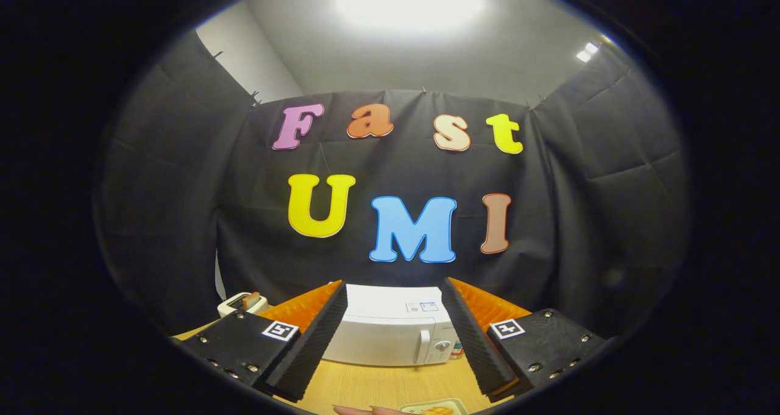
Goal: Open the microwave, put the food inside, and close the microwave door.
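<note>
The gripper (395,293) stands with its jaws spread wide and nothing held between them, raised above a light wooden table (378,387). Beyond the fingertips and framed between the two fingers sits a white microwave (390,333), its door shut, with a vertical handle (422,345) and a round knob (442,345) on its right side. Nearer than the fingers, on the table, lies a pale tray (454,405) carrying an orange-yellow piece of food (437,411), well apart from the microwave. Just beside the tray, fingertips of a person's hand (359,410) rest at the table's near edge. Beyond the left finger stands a white toaster (242,304) with a slice of toast in its slot.
</note>
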A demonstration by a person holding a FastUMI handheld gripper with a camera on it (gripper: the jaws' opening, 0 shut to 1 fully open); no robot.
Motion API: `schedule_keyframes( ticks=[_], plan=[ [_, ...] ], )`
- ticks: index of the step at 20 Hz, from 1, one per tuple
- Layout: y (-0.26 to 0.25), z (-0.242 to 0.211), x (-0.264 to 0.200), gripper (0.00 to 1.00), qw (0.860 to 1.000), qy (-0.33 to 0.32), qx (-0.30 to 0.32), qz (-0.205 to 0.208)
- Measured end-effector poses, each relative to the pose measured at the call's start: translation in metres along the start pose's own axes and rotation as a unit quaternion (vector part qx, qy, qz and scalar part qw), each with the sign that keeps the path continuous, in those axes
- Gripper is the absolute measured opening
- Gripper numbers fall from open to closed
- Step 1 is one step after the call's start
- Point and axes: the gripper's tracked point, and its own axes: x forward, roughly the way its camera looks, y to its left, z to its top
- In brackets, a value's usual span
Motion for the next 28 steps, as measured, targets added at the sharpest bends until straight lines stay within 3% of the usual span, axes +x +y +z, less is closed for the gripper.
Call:
schedule_keyframes(
  ticks=[10, 18, 28],
  plan=[
    [-0.025, -0.08, 0.052, 0.99, 1.0, 0.001, 0.001, -0.006],
    [-0.07, -0.189, 0.12, 0.99, 0.998, 0.055, 0.016, -0.034],
    [-0.075, -0.268, 0.184, 0.99, 0.999, 0.052, -0.001, -0.004]
  ],
)
